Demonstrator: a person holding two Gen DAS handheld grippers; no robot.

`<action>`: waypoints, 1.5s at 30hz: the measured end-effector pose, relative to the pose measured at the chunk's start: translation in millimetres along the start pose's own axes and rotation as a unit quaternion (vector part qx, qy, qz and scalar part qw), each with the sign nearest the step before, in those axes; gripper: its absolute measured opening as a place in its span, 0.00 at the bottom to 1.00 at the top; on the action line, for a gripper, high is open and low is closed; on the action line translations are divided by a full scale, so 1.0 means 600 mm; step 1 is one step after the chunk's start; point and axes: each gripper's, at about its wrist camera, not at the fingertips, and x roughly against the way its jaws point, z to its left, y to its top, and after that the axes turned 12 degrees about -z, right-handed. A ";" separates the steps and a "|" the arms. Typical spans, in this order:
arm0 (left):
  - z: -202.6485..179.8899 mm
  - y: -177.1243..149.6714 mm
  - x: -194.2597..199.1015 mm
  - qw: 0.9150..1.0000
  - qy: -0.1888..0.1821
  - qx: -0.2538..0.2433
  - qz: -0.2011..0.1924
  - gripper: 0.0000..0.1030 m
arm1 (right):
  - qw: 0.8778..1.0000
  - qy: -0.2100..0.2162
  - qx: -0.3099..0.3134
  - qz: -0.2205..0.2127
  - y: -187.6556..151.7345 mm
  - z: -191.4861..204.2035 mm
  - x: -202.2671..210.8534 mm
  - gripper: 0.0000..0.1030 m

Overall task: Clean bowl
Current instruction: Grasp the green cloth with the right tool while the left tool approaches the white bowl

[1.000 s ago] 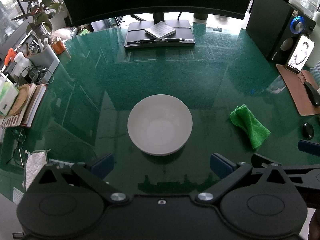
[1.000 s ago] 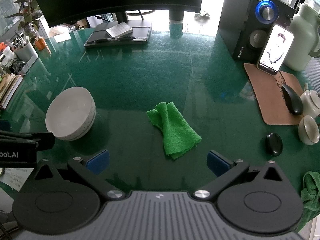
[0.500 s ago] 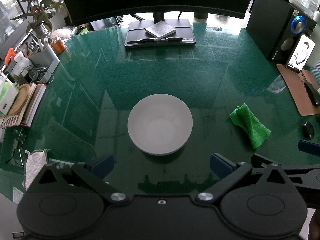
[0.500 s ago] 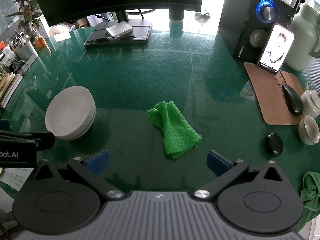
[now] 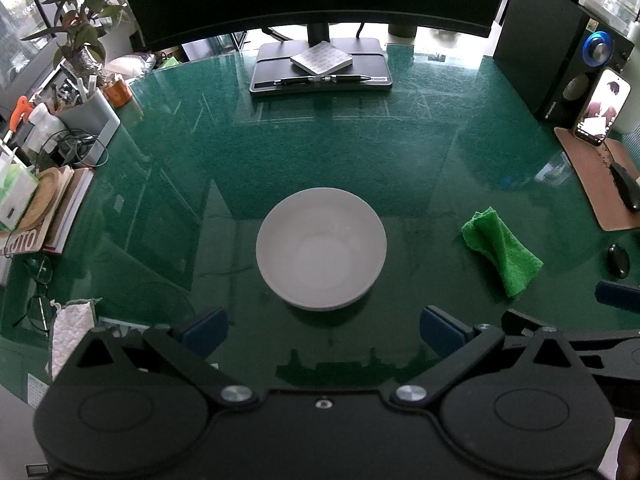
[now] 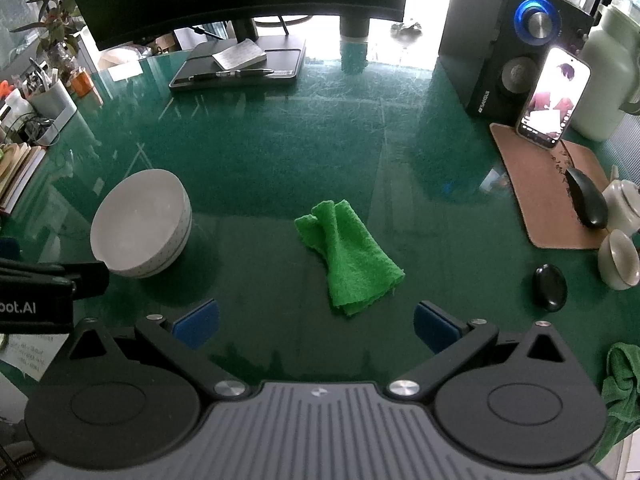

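White bowl (image 5: 321, 249) upright on green table (image 5: 320, 152), straight ahead at 12 o'clock of left gripper (image 5: 322, 330), spread wide, holding nothing. Green cloth (image 6: 348, 256) crumpled at 12 o'clock of right gripper (image 6: 316, 322), likewise wide open and empty; bowl at its 10 o'clock.

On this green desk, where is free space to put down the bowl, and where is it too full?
The widest bare patch lies between the bowl and the monitor stand. A smaller gap lies between the bowl and the green cloth. The left edge is crowded with books and a pen holder; the right edge holds the mouse mat, phone and cups.
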 end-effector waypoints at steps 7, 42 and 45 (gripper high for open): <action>0.012 0.012 0.021 0.999 0.012 0.009 -0.050 0.99 | 0.994 -0.002 0.020 -0.105 0.003 -0.003 0.026 1.00; 0.199 -0.062 -0.145 0.967 -0.224 0.059 -0.107 0.97 | 0.997 0.050 -0.038 0.052 -0.118 -0.057 -0.069 0.24; 0.198 -0.052 -0.168 0.969 -0.226 0.036 -0.094 0.63 | 0.997 0.045 -0.023 0.054 -0.106 -0.038 -0.068 0.24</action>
